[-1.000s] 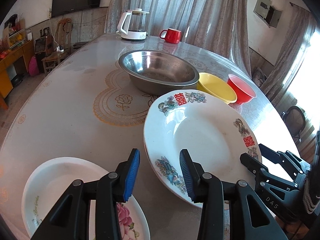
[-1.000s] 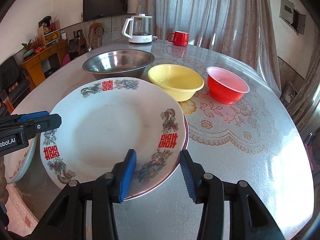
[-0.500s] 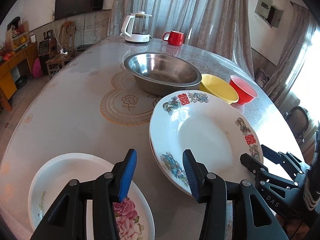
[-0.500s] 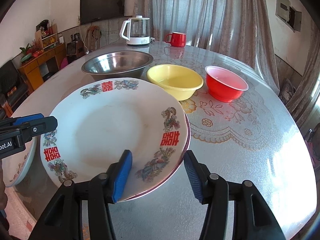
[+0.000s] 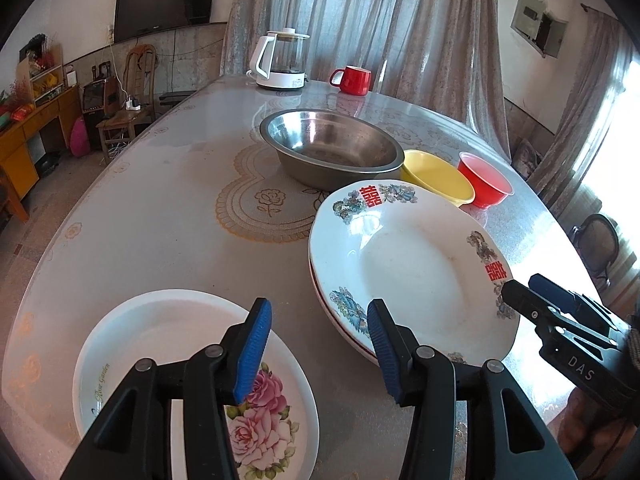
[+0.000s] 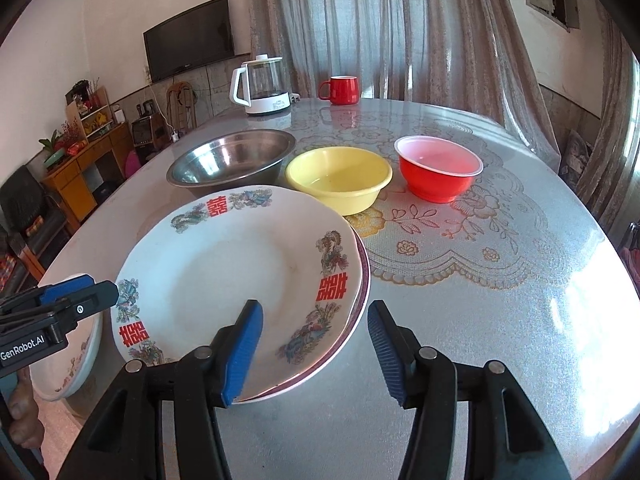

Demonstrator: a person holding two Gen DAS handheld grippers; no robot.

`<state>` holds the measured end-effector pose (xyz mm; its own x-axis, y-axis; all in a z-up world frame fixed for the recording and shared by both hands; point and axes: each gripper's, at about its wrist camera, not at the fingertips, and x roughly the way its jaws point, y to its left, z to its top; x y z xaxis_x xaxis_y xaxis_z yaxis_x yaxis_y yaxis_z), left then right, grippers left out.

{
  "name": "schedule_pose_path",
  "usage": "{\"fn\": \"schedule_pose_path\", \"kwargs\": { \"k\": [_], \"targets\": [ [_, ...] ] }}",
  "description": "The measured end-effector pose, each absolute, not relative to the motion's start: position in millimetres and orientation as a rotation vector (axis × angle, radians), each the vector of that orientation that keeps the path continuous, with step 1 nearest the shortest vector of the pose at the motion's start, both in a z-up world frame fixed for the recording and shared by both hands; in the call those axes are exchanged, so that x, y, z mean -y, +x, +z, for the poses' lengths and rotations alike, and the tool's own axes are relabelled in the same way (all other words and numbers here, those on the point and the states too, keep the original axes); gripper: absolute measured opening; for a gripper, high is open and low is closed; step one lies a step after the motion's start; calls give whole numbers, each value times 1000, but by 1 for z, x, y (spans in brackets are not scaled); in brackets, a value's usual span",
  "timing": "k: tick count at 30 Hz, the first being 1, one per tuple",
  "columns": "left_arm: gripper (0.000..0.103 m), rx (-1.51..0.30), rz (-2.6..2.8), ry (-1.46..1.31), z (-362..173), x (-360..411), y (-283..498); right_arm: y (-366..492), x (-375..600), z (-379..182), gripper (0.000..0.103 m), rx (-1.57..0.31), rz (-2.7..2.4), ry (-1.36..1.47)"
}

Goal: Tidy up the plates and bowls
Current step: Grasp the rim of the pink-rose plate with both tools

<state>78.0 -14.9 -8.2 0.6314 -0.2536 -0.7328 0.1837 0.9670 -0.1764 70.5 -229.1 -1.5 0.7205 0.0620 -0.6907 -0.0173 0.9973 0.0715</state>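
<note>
Two white plates with red characters and dragon prints lie stacked (image 5: 412, 268) (image 6: 240, 276) on the round table (image 5: 160, 220). My right gripper (image 6: 316, 354) hovers open over the stack's near rim, its pads not pressing on it; the left wrist view shows it side-on (image 5: 520, 286). A white rose-print plate (image 5: 160, 352) (image 6: 72, 360) lies at the table's near left edge. My left gripper (image 5: 318, 348) stands open above the gap between the rose plate and the stack, holding nothing. A steel bowl (image 5: 332, 148), a yellow bowl (image 6: 340, 178) and a red bowl (image 6: 438, 168) stand in a row behind the stack.
A white kettle (image 5: 282, 60) and a red mug (image 6: 340, 90) stand at the table's far edge before the curtains. Lace-patterned tabletop (image 6: 480, 280) stretches right of the stack. Chairs and a wooden cabinet stand on the floor to the left.
Both grippers' jaws have widened. The right gripper has lifted a little and rolled, away from the stack's rim. More of the rose plate shows under the left gripper.
</note>
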Motion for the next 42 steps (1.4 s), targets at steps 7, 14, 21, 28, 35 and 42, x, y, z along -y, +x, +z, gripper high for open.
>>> {"fn": "schedule_pose_path", "kwargs": {
  "k": [7,14,21,28,35,42],
  "targets": [
    [51,-855,-232,-118,-7,0,73,65,219,10,55,-732,141,96],
    [51,-847,-204,-151,-6,-18,67,61,194,13,55,-744,319,108],
    [51,-845,-143,-213,-5,-57,61,54,154,9,55,-782,522,85],
    [51,-829,-53,-327,-6,-117,48,50,115,-12,55,-888,723,101],
    [45,-831,-27,-335,-21,-150,31,57,95,-32,55,-947,724,106],
    [38,-865,-95,-321,-41,-144,25,75,88,-44,34,-960,690,97]
  ]
}}
